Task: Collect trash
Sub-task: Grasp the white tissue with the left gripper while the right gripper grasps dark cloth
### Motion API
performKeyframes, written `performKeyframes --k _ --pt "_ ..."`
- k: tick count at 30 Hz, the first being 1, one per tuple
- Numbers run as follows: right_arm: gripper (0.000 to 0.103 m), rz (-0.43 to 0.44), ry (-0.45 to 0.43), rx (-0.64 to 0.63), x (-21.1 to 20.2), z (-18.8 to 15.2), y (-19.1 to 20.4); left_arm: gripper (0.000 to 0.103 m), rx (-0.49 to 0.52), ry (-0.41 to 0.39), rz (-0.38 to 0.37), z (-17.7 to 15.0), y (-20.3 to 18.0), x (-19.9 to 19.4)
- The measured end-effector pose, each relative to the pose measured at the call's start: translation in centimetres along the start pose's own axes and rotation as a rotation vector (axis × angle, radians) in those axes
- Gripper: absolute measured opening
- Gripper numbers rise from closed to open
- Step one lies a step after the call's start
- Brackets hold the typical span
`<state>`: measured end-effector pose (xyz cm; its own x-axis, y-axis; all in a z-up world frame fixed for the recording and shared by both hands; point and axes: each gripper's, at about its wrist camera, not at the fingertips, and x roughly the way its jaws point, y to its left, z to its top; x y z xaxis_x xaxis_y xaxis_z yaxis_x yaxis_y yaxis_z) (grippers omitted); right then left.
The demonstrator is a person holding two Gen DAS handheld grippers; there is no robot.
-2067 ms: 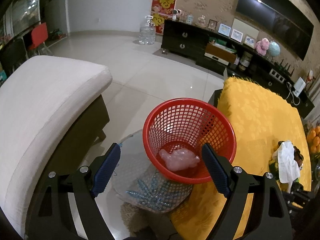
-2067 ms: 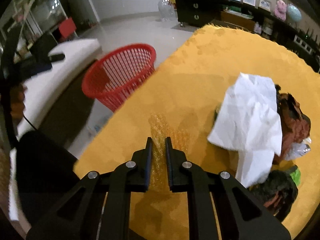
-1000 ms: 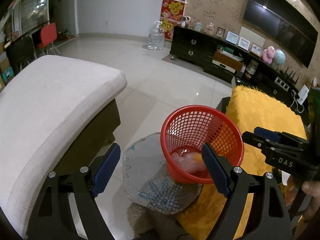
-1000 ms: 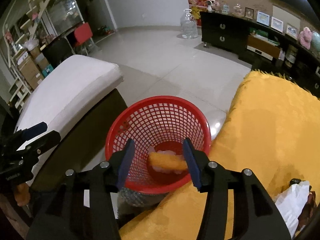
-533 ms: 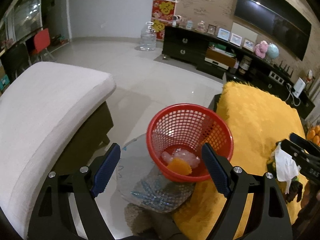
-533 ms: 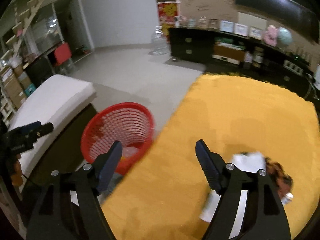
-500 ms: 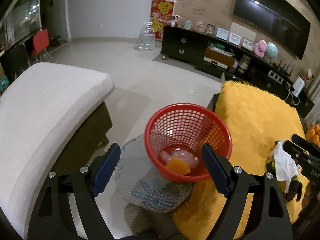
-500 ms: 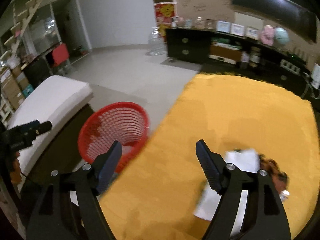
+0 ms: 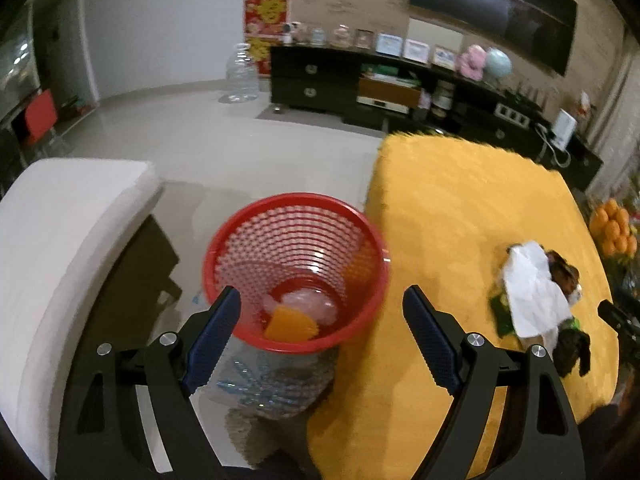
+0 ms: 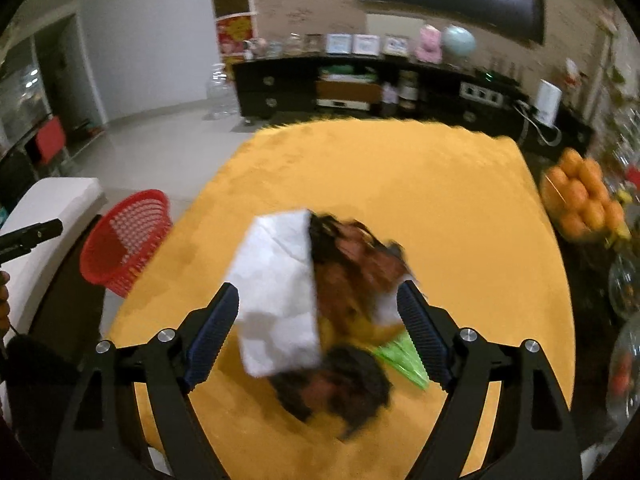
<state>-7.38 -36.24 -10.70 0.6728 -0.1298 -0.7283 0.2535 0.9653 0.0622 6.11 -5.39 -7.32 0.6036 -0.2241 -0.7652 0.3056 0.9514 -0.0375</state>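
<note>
Your right tongs are wide open and empty, and they hang over the pile of trash on the yellow worktop. The gap between the two sides sits right around the white paper and the brown wrappers, so I think you are lining up to grab a piece. Which piece you will get is hard to tell, because this view is blurry. A green scrap pokes out near the right side of the tongs. Your left tongs are wide open and empty too. They hang over the red basket, which stands low beside the edge of the worktop, next to a white seat. That is a good spot for it, since trash has only a short way to go from the worktop into it. The left view looks down into the basket and shows an orange piece and some clear plastic at the bottom. The right view only shows the basket from the side, so you cannot see what is in it there. The right view shows the pile up close, while the left view shows the pile small and far off to the side, well apart from the basket. A heap of oranges sits past the far right edge of the worktop, and it is not trash.
</note>
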Motion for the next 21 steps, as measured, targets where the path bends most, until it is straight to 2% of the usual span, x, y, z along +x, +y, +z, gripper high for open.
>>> performKeyframes --k 7,15,21 --pt "0.079 -0.043 0.011 0.082 -1.2 -3.0 -3.9 0.08 0.106 0.024 -0.07 -0.7 -6.1 0.5" --pt "0.079 -0.062 -0.004 0.128 -2.3 -4.1 -6.1 0.08 0.243 0.068 -0.176 -1.2 -13.9 1.6" --pt "0.079 -0.062 0.002 0.173 -2.6 -5.1 -7.5 0.08 0.319 0.14 -0.265 -1.8 -19.6 3.9"
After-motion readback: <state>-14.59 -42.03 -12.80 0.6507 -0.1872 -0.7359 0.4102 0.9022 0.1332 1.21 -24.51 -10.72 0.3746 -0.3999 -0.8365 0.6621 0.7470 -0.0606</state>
